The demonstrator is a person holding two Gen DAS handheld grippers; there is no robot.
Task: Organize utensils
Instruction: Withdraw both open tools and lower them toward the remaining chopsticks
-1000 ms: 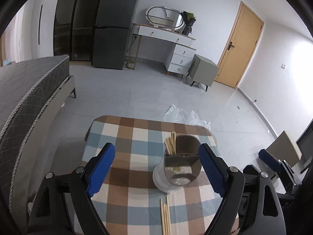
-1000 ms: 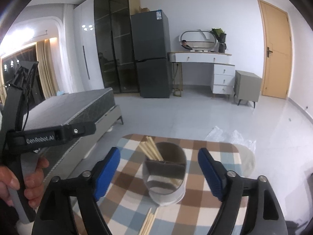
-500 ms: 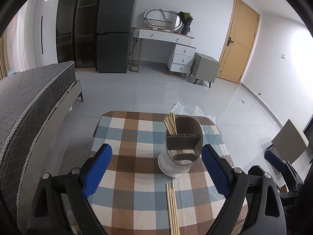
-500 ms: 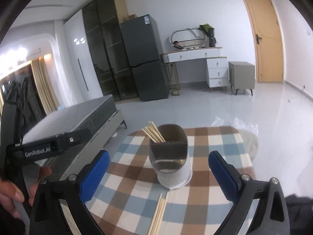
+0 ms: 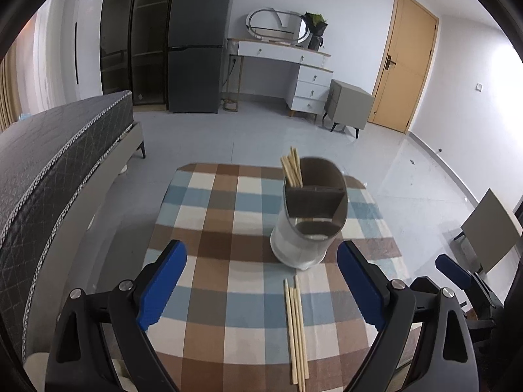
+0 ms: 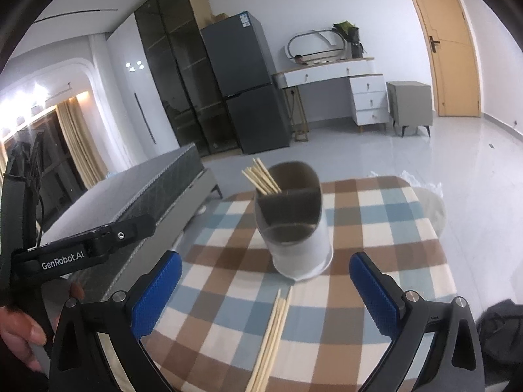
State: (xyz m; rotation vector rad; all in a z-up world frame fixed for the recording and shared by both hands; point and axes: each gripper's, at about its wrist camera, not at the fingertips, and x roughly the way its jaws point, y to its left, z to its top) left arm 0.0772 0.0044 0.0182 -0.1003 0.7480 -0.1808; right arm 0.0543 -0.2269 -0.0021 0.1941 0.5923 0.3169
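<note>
Bed [image 5: 62, 150] with dark quilted cover stands at far left of the left wrist view, beside the low bench [image 5: 209, 215] dressed in a brown, blue and cream checked cloth. Left tongs [image 5: 261, 287] hover over the near part of the bench, blue pads wide apart, nothing between them but cloth and the loose chopsticks. Loose chopsticks [image 5: 296, 330], a small bundle lying flat on the cloth, run from just in front of the holder toward the camera, their far tips just short of the holder's base. Utensil holder [image 5: 307, 228], a white cylinder with a dark divided insert, stands upright on the bench right of centre; a second bunch of chopsticks [image 5: 292, 170] stands in its far-left compartment, leaning left. Further right, part of the right tongs shows at the frame edge. In the right wrist view, a hand [image 6: 23, 333] at lower left grips the handle of the left tool. Right tongs [image 6: 264, 294] are likewise spread fully apart and hold nothing; the loose chopsticks [image 6: 271, 336] lie between their pads on the cloth, untouched. The utensil holder [image 6: 295, 228] stands ahead of them, apart from both pads. Fridge [image 6: 248, 85], white dresser [image 6: 343, 91] and wooden door [image 6: 447, 42] line the far wall.
</note>
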